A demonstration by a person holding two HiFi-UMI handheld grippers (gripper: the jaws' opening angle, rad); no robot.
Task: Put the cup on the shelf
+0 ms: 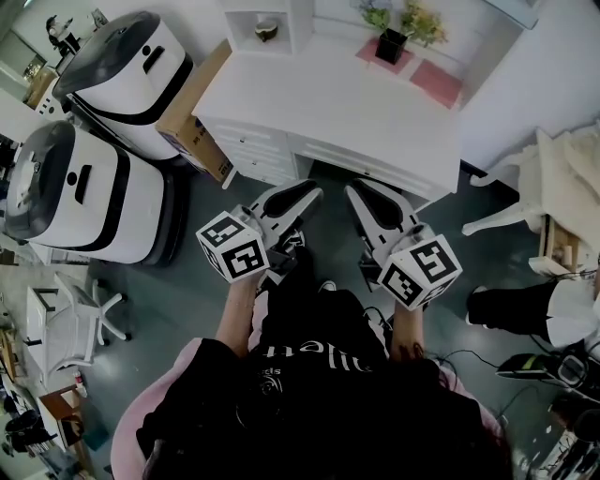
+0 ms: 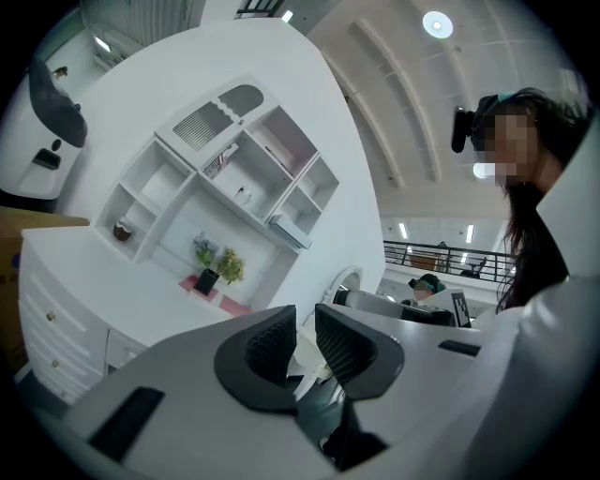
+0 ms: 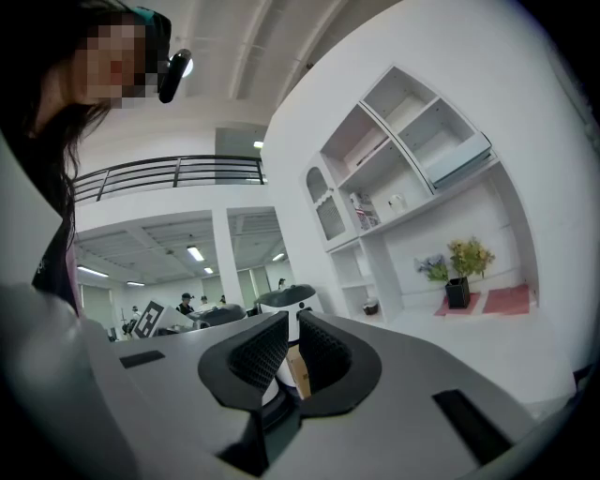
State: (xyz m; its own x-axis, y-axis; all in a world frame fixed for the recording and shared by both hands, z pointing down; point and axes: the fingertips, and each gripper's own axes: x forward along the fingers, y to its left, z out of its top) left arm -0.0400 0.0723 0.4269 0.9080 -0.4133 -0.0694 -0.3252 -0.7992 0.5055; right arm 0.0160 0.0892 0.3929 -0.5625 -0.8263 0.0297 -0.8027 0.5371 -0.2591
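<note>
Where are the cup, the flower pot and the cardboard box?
cup (image 1: 266,30), head view, its dark body.
flower pot (image 1: 391,45), head view, its black side.
cardboard box (image 1: 192,112), head view, its brown top face.

Two grippers (image 1: 298,195) (image 1: 367,194), two white machines (image 1: 131,75) (image 1: 80,192), one desk (image 1: 328,108), one plant (image 1: 396,30), one cardboard box (image 1: 194,122).

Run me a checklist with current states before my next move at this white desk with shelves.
1. Left gripper empty: ok, nothing sits between its jaws.
2. Right gripper empty: ok.
3. Jaws ready to grasp: not ok, both pairs are together.
4. Cup located: cannot tell. A small dark round object sits in the white cubby, but it is too small to identify.
5. White desk top free in front: ok. The flowering plant in a black pot stands at the back.
</note>
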